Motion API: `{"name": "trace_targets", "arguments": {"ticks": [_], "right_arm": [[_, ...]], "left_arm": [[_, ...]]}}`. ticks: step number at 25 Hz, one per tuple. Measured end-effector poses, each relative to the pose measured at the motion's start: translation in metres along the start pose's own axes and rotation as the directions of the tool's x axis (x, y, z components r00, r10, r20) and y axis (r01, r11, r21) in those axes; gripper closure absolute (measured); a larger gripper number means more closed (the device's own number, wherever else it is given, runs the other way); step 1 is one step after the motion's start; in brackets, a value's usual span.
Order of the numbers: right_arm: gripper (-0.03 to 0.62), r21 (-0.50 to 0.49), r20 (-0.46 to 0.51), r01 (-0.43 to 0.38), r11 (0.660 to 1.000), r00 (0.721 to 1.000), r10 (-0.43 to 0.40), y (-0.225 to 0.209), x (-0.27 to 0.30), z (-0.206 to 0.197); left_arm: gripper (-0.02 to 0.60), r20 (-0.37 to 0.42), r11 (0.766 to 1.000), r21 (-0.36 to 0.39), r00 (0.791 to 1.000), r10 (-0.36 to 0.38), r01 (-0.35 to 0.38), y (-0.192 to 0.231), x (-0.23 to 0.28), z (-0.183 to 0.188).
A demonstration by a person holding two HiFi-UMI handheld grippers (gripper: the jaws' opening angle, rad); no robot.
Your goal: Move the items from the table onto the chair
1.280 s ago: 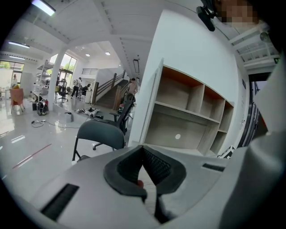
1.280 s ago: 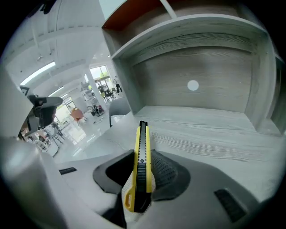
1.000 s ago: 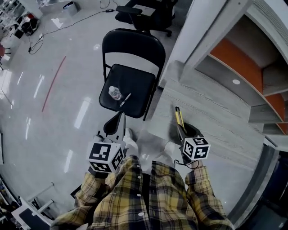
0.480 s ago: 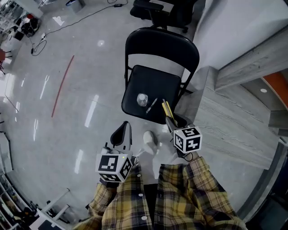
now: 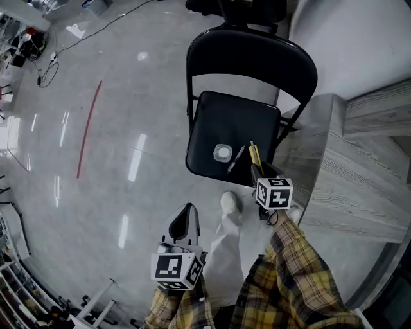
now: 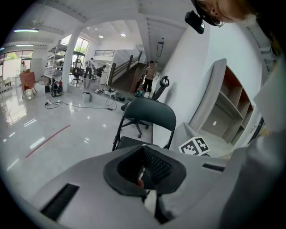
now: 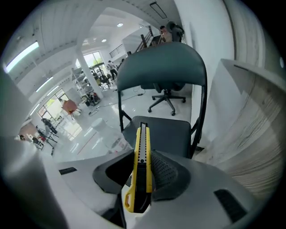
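A black folding chair (image 5: 221,122) stands left of the grey wooden table (image 5: 350,186). On its seat stand a clear bottle (image 5: 223,153), seen from above, and a pen (image 5: 236,159) lying beside it. My right gripper (image 5: 260,171) is shut on a yellow utility knife (image 5: 255,154), held over the seat's front right corner, just right of the pen. In the right gripper view the knife (image 7: 141,163) points at the chair (image 7: 172,129), with the bottle (image 7: 109,136) to its left. My left gripper (image 5: 185,215) hangs shut and empty over the floor, short of the chair (image 6: 147,117).
An office chair (image 5: 247,9) stands behind the folding chair. A red line (image 5: 88,128) and cables (image 5: 48,61) mark the glossy floor at left. The person's shoe (image 5: 230,203) is just in front of the seat. Open shelves (image 6: 228,114) stand past the table.
The right gripper carried the knife from above the table leftward to over the chair seat. The view swung toward the chair. The left gripper dropped lower in view, still shut.
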State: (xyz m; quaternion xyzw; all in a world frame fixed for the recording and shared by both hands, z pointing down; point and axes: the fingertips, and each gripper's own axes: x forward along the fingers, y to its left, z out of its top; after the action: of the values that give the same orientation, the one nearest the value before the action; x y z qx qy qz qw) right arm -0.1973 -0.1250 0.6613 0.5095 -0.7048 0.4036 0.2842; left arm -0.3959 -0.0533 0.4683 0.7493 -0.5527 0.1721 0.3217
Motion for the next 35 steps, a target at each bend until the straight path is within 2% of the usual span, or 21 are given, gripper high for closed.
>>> {"name": "trace_targets", "arguments": {"ticks": [6,11,17,22,26,30,33,35], "right_arm": [[0.466,0.027,-0.044,0.072,0.997,0.997,-0.071,-0.031,0.077,-0.033],[0.465,0.023,-0.081,0.12,0.993,0.99,-0.118,-0.056,0.114,-0.062],[0.465,-0.05,-0.124,0.139,0.989,0.982,-0.144,-0.061,0.132,-0.083],[0.465,-0.021,-0.161,0.14,0.99,0.977,-0.142,-0.063,0.142,-0.095],[0.462,-0.023,-0.12,0.133,0.991,0.984,-0.134,-0.06,0.133,-0.087],[0.463,0.025,-0.08,0.074,0.997,0.994,-0.072,-0.036,0.104,-0.072],[0.464,0.05,-0.003,-0.017,0.999,1.0,0.017,-0.003,0.072,-0.038],[0.464,0.074,0.058,-0.093,0.993,0.994,0.089,0.022,0.041,-0.016]], "left_arm": [[0.577,-0.051,1.0,-0.006,0.999,-0.017,0.017,0.011,0.033,-0.04],[0.577,-0.101,1.0,0.005,0.995,-0.014,0.015,0.019,0.041,-0.07],[0.577,-0.133,1.0,-0.003,0.991,-0.002,0.002,0.024,0.035,-0.093],[0.577,-0.125,1.0,-0.007,0.992,-0.002,0.001,0.025,0.036,-0.092],[0.577,-0.114,1.0,-0.004,0.994,-0.002,0.001,0.022,0.034,-0.087],[0.577,-0.096,1.0,0.007,0.995,-0.002,0.003,0.014,0.029,-0.075],[0.577,-0.046,1.0,0.021,0.999,-0.007,0.008,0.001,0.028,-0.048],[0.577,-0.012,0.999,0.035,1.0,-0.019,0.019,-0.012,0.024,-0.03]]}}
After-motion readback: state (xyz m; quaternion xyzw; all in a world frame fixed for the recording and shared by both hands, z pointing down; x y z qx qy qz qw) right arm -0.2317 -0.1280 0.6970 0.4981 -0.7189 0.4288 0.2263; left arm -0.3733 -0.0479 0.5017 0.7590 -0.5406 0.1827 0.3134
